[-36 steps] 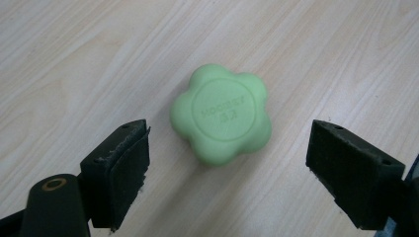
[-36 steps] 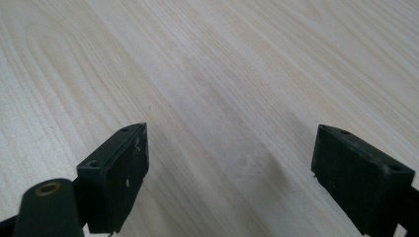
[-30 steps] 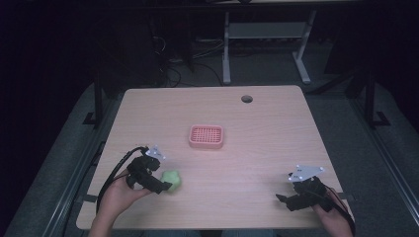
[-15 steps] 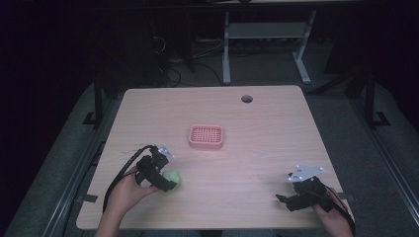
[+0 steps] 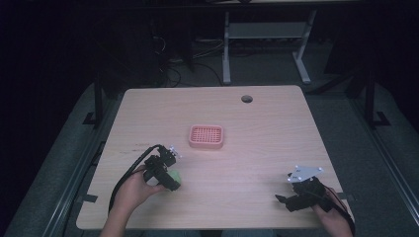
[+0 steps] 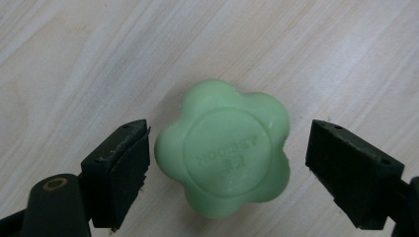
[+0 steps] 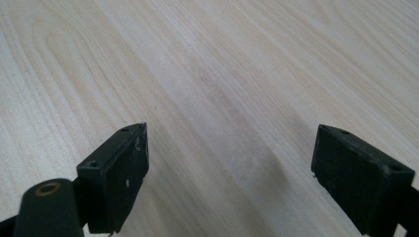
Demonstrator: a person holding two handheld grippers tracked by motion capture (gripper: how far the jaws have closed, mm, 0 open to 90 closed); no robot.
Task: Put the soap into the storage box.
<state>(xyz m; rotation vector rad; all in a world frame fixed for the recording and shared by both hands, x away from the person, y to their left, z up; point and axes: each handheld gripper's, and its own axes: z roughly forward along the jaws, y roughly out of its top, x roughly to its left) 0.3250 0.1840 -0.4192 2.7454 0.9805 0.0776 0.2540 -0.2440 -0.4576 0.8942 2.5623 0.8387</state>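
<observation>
The left gripper (image 6: 225, 163) is hanging over the green soap (image 6: 225, 155), its jaws spread wide on either side of it, neither pad touching; the flower-shaped soap is lying flat on the table (image 5: 267, 128), near the front left, just in front of the pink dish (image 5: 206, 137); the right gripper (image 5: 286, 200) is resting near the front right corner, jaws apart over bare wood, holding nothing.

Bare table (image 5: 276, 143) all around the pink tray (image 5: 206, 137), seemingly
</observation>
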